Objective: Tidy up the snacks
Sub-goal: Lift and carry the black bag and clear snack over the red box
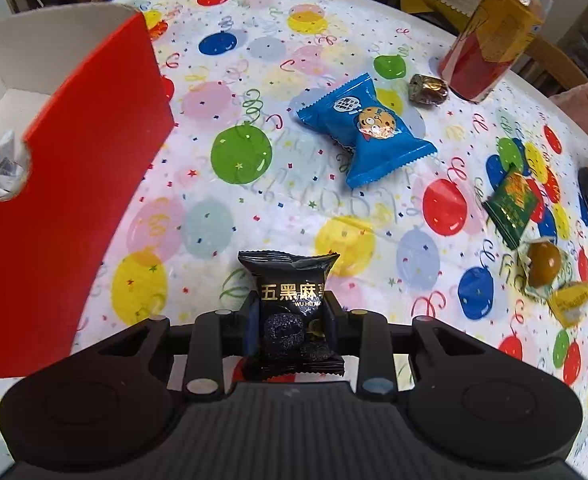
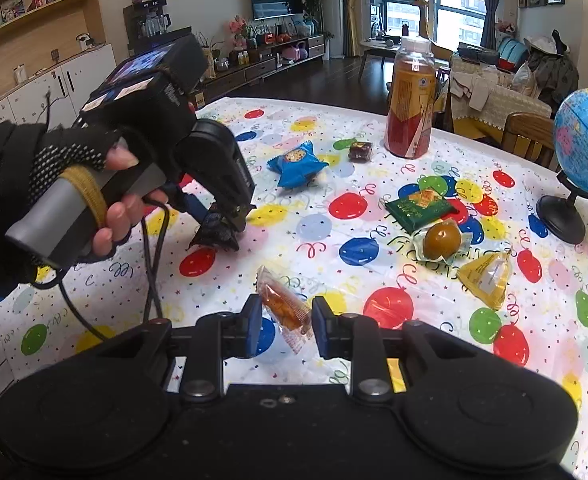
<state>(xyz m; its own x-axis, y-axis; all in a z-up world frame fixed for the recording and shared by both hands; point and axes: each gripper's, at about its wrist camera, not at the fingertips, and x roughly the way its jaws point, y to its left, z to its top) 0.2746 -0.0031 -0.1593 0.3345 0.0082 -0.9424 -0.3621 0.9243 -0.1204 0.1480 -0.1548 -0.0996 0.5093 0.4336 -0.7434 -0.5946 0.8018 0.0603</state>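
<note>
Room: living room with a TV, shelves and big windows behind the desk (image 2: 373,216).
Desk: it has a white cloth with bright balloons on it.
Left tongs (image 1: 292,312): closed on the black snack bag (image 1: 290,312); the bag sits between the two pads and its bottom edge lies on the desk.
Left hand (image 2: 94,200): in a dark glove with bare fingertips, around the grey handle (a cable hangs down from it).
Right tongs (image 2: 286,326): closed on the orange snack packet (image 2: 284,306); the packet is see-through and tilted, and both blue pads touch it.
Red box (image 1: 74,184): open, white inside, at the left of the desk near the left tongs; a silver wrapped sweet (image 1: 4,170) shows at its edge.
Blue cookie bag (image 1: 367,130): flat on the desk, past the black bag.
Brown wrapped sweet (image 1: 429,89): just beside the tall bottle (image 2: 410,100).
Green packet (image 2: 419,206): flat on the desk, near the round brown snack (image 2: 441,240) in clear wrap.
Yellow packet (image 2: 487,278): close to the round snack.
Globe (image 2: 585,140): on a black stand at the right edge.
</note>
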